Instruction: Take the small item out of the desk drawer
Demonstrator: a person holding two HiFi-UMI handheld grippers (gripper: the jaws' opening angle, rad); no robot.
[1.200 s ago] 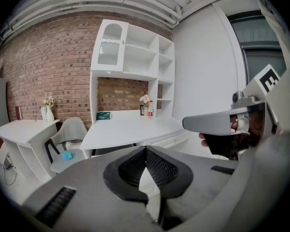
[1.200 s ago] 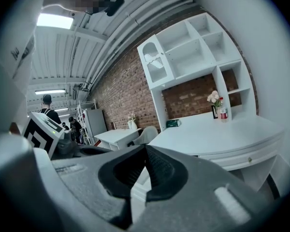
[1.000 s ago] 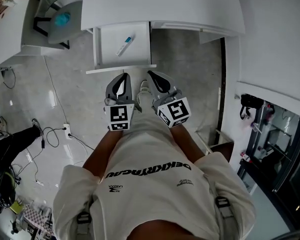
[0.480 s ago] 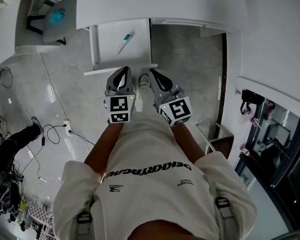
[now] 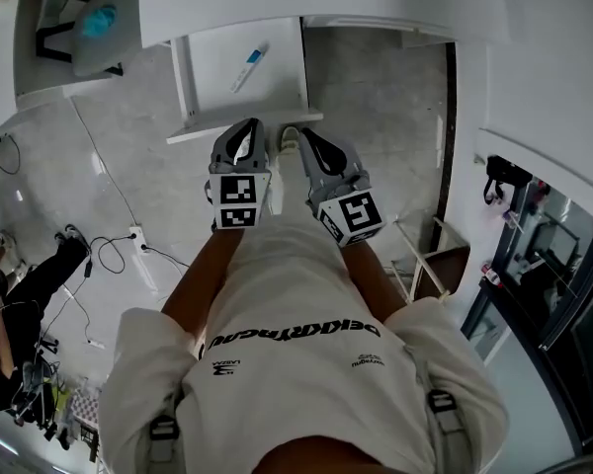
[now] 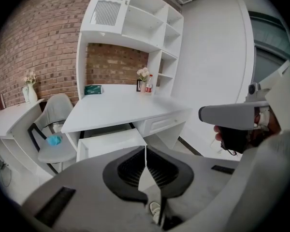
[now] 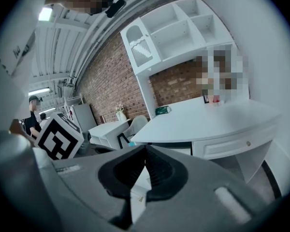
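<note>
The desk drawer [image 5: 242, 87] stands pulled out under the white desk [image 5: 316, 8]. Inside it lies the small item [image 5: 249, 67], a white tube with a blue end. My left gripper [image 5: 247, 126] hovers at the drawer's front edge, shut, with nothing between its pads. My right gripper [image 5: 298, 134] is beside it, just right of the drawer's corner, also shut and empty. In the left gripper view the shut left gripper [image 6: 145, 149] points at the open drawer [image 6: 111, 141]; the item is hidden there. The right gripper [image 7: 145, 150] faces the desk [image 7: 208, 117].
A chair [image 5: 89, 28] with a blue object on its seat stands left of the drawer. Cables and a power strip [image 5: 128, 250] lie on the floor at left. The desk's right drawer [image 6: 159, 124] is closed. A white wall and dark rack [image 5: 534, 225] are at right.
Both grippers have moved forward and down, closer to the drawer's front edge. The drawer and the item have not moved.
</note>
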